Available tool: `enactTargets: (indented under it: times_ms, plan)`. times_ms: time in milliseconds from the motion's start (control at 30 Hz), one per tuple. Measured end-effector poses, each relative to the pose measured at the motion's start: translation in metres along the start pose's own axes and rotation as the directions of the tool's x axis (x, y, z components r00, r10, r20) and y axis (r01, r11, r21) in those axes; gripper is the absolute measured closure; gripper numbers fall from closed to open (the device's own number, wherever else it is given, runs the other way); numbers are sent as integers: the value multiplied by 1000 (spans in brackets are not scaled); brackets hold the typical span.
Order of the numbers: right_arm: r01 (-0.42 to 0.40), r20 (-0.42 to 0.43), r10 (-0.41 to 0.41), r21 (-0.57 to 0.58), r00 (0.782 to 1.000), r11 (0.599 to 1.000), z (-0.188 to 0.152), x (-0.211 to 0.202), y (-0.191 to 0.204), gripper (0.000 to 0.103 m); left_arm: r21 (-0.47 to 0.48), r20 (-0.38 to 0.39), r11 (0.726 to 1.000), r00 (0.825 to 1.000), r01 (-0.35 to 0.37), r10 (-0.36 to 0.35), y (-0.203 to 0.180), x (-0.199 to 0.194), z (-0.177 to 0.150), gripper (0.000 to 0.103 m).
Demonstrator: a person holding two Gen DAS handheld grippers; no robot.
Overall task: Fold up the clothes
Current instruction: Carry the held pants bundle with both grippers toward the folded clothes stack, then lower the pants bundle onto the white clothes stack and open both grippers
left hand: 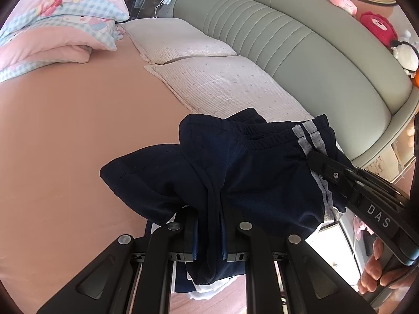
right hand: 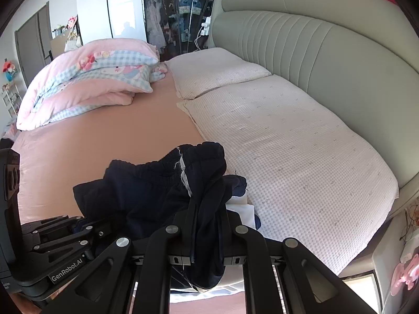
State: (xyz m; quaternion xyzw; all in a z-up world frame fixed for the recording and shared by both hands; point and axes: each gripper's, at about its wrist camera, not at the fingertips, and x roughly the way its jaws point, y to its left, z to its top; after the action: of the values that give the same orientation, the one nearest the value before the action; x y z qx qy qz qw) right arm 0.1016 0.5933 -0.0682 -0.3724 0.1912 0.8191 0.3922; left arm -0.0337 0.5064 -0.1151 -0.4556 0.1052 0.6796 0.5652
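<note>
Shorts (left hand: 235,172), navy with pale side stripes, hang above the bed (left hand: 65,136) near its pillow-end edge, bunched and pinched by both the left gripper (left hand: 208,235) and right gripper (right hand: 207,233), so spreading them taut before lowering is advised.

Two pillows (right hand: 288,141), one folded quilt (right hand: 86,83), one navy shorts (left hand: 235,167), two grippers (left hand: 208,235).

Left claw (left hand: 208,225) and right claw (right hand: 207,225), both clamped.
</note>
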Motion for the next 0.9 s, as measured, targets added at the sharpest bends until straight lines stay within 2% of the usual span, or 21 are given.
enactTargets:
  times_ms: [167, 300, 433, 467, 500, 533, 567, 600, 633, 700, 800, 900]
  plan:
    - [10, -49, -8, 50, 999, 999, -8, 19, -14, 95, 26, 10, 1000, 1000, -12, 12, -1, 2, -4, 91]
    - [19, -57, -17, 43, 998, 999, -12, 25, -17, 95, 34, 10, 999, 1000, 4, -5, 0, 3, -7, 90]
    - [36, -74, -32, 49, 997, 998, -14, 31, -19, 93, -8, -13, 1000, 1000, 21, -21, 8, 5, -10, 77]
    - [41, -78, -36, 53, 996, 998, -15, 32, -20, 92, -25, -18, 999, 1000, 24, -25, 10, 5, -10, 70]
    - [55, -81, -51, 54, 995, 997, -15, 33, -20, 89, -45, -20, 999, 1000, 18, -18, 12, 3, -10, 64]
    - [71, -85, -66, 55, 994, 996, -16, 35, -21, 84, -63, -11, 998, 1000, 12, -13, 14, 1, -11, 52]
    - [98, -85, -92, 62, 992, 993, -15, 34, -22, 73, -78, 3, 997, 1000, 12, -12, 16, -2, -11, 46]
    - [125, -85, -119, 69, 989, 990, -15, 34, -23, 61, -93, 17, 996, 1000, 12, -10, 18, -6, -12, 44]
    - [150, -84, -144, 77, 986, 986, -15, 34, -24, 57, -101, 28, 995, 1000, 8, -5, 18, -9, -11, 41]
    - [144, -67, -136, 131, 988, 981, -13, 27, -32, 47, -94, 42, 995, 999, -9, 13, 16, -14, -9, 36]
    - [101, -33, -96, 218, 995, 971, -8, 11, -46, 41, -45, 71, 997, 996, -56, 59, 8, -23, -4, 33]
    - [80, 16, -86, 237, 996, 968, -1, -7, -48, 40, -10, 132, 997, 988, -79, 80, -1, -36, 0, 33]
